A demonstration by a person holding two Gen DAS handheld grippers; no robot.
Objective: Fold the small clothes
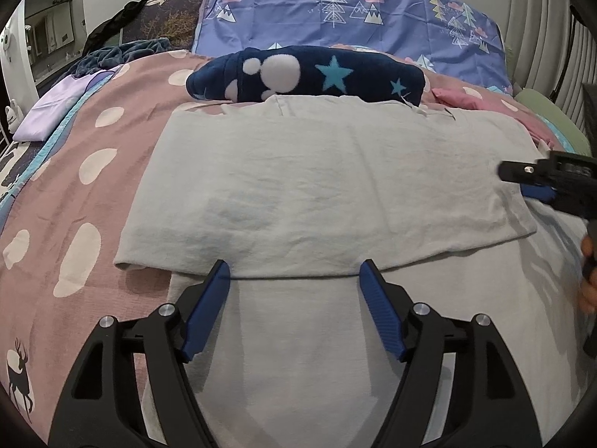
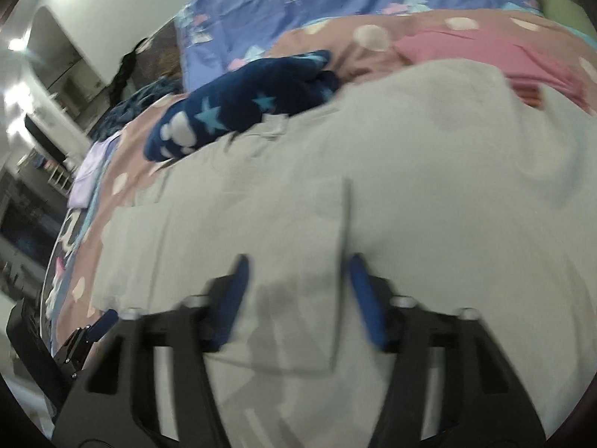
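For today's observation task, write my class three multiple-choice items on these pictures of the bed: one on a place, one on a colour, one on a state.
1. Where does the navy fleece lie?
A. Just beyond the far edge of the grey garment
B. Between the jaws of the left gripper
C. On the floor

2. What colour are the stars on the fleece?
A. Red
B. Light blue
C. Yellow

3. How do the left gripper's jaws stand?
A. Shut on the fleece
B. Shut with nothing between them
C. Open, one on either side of the garment's near fold

Answers: 1 A, as the fleece rests on the bed against the garment's far edge. 2 B, as both stars show pale blue on the navy. 3 C, as the left wrist view shows a wide gap between the jaws.
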